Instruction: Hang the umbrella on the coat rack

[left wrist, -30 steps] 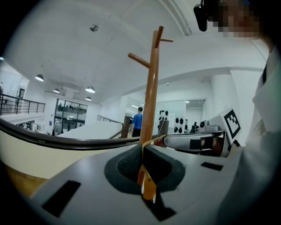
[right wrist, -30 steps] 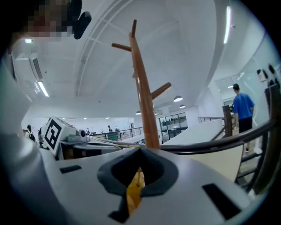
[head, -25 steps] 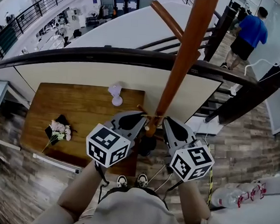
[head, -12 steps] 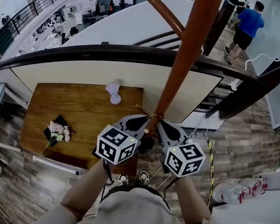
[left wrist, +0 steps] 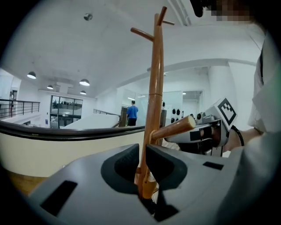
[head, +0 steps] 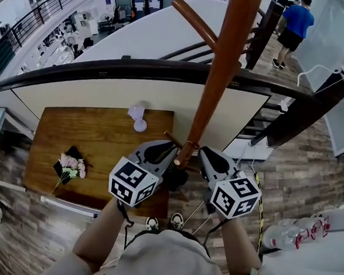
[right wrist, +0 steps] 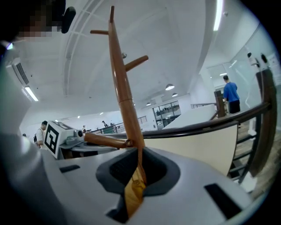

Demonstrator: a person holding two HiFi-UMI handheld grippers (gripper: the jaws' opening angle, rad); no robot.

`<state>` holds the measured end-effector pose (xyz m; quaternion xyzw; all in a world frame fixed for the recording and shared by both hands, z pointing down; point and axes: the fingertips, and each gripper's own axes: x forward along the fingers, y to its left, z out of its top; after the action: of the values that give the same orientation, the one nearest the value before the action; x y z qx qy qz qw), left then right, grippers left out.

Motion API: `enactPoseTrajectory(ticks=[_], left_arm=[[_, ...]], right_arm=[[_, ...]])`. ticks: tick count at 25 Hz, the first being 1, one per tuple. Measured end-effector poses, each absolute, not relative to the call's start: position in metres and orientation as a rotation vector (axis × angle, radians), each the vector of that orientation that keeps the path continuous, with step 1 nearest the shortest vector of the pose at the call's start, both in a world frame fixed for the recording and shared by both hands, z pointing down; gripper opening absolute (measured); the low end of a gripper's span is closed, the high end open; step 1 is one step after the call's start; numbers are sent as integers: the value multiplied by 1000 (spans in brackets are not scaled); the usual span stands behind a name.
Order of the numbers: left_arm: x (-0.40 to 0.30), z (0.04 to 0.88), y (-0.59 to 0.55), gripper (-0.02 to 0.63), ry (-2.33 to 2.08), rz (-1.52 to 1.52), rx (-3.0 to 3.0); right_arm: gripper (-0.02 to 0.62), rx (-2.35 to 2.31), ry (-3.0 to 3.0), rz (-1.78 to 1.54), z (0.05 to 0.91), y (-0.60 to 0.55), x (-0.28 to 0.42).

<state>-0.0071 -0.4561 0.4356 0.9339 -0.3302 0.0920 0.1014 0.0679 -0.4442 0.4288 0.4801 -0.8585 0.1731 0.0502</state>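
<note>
Down below, a wooden desk (head: 101, 141) carries a pink bouquet (head: 70, 163) near its left edge. Beyond the dark curved handrail (head: 106, 69), a person in blue (head: 296, 22) stands.

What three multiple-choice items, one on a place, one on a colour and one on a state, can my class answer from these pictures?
1. Where does the bunch of pink flowers lie?
A. on the wooden table
B. on the floor
C. on the railing

2. What colour is the shirt of the person walking in the background?
A. red
B. blue
C. white

3. How do the jaws of the left gripper stand?
A. wide apart with nothing between them
B. closed on a thin brown strip
C. closed on a bottle

Answers:
1 A, since the head view shows the flowers resting on the tabletop.
2 B, since the shirt is plainly blue in the head view.
3 B, since the left gripper view shows the strip pinched in the narrow gap between the jaws.
</note>
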Motion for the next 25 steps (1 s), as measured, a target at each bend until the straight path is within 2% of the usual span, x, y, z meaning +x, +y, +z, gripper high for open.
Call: enactPoseTrajectory(ticks=[15,25], left_arm=[[-55,282,-439,32,-1222,65,2986],[-82,253,-410,23,-1317,17,3015]], right_arm=[[5,1551,-2791,-9,252,-414,88],[5,1533,-2850,-81,227,-375,83]])
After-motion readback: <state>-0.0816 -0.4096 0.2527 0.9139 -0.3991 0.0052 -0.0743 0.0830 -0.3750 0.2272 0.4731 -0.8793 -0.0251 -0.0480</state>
